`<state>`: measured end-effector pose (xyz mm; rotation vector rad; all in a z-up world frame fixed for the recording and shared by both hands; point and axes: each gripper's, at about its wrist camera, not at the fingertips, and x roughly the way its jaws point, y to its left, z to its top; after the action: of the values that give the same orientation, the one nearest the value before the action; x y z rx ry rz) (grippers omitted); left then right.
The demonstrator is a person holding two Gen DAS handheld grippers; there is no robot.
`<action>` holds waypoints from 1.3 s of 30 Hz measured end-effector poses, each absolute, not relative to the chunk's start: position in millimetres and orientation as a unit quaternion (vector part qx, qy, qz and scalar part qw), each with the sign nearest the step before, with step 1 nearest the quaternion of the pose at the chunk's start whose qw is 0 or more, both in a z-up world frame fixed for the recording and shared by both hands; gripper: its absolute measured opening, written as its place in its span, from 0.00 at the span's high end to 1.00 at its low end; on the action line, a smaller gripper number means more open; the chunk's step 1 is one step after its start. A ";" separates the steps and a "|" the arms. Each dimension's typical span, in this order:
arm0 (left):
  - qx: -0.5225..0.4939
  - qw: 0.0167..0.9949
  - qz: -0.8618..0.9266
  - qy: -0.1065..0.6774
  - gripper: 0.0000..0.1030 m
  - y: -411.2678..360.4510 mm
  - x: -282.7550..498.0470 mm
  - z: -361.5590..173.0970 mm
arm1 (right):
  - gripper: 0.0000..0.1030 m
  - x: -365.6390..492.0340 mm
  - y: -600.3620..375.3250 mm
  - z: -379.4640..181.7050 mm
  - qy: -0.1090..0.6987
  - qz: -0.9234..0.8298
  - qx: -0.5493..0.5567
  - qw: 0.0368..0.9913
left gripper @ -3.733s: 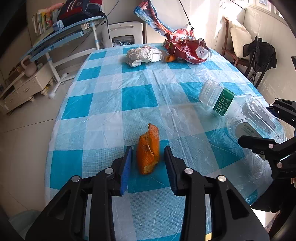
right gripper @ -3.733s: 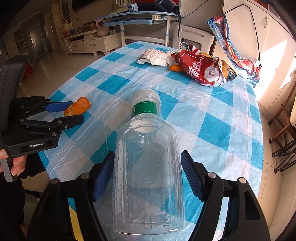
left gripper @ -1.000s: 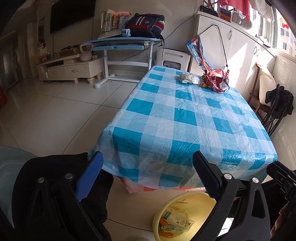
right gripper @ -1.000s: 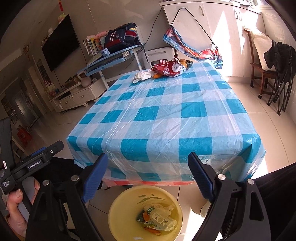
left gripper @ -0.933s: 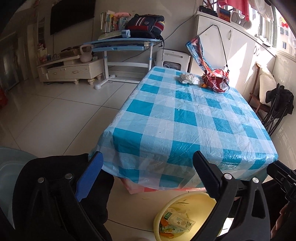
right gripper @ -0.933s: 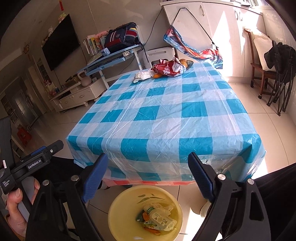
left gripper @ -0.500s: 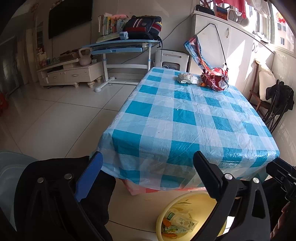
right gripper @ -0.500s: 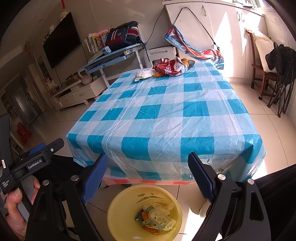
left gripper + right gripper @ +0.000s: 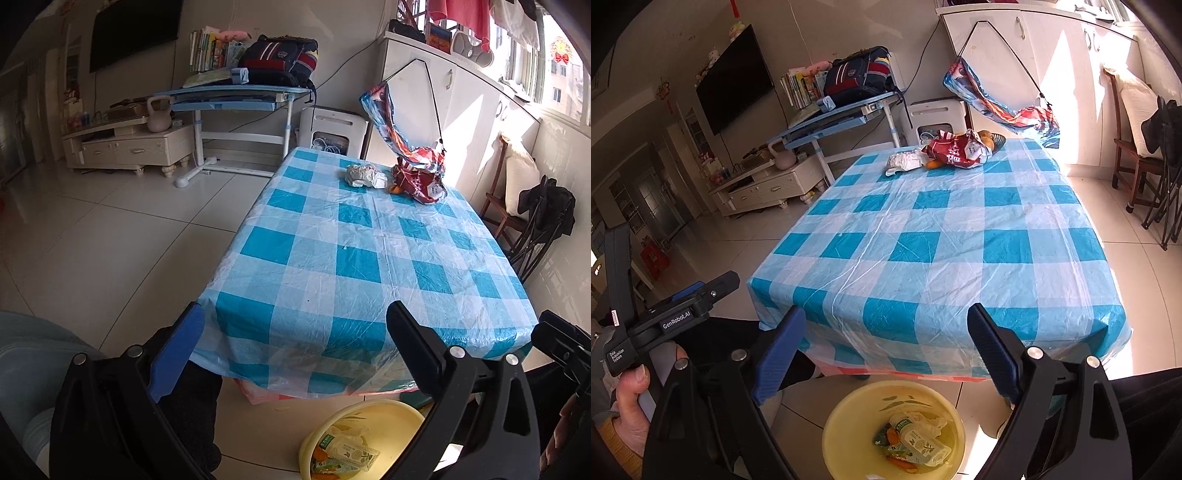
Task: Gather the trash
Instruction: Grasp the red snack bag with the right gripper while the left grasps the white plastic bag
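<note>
A yellow basin (image 9: 849, 417) stands on the floor at the table's near edge; it also shows in the left wrist view (image 9: 399, 413). In it lie a clear plastic bottle (image 9: 918, 443), orange peel and crumpled wrappers. My right gripper (image 9: 886, 350) is open and empty above the basin. My left gripper (image 9: 295, 350) is open and empty, held off the table's near left corner. On the far end of the table lie a crumpled white wrapper (image 9: 907, 160) and a red snack bag (image 9: 956, 149); the left wrist view shows both, the wrapper (image 9: 364, 176) and the bag (image 9: 421, 181).
The table has a blue and white checked cloth (image 9: 942, 240). A chair with a black bag (image 9: 546, 210) stands to the right. A blue desk (image 9: 229, 99) and a white cabinet (image 9: 125, 146) stand at the back left. An orange fruit (image 9: 934, 163) lies by the red bag.
The bottle and the orange peel that the grippers held on the table now lie in the basin. Both grippers have opened and drawn back from the table. Over the last second both views rose slightly.
</note>
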<state>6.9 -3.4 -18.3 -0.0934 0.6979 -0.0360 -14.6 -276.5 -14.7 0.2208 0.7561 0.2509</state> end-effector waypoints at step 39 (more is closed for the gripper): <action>0.020 0.878 -0.144 0.456 0.65 -133.4 398.6 -69.6 | 0.85 310.9 -374.2 -76.2 0.431 0.166 0.172 0.870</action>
<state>398.6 -133.4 -69.6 0.0419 0.9512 -0.3005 310.9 -374.2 -76.2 0.3596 0.9004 0.3465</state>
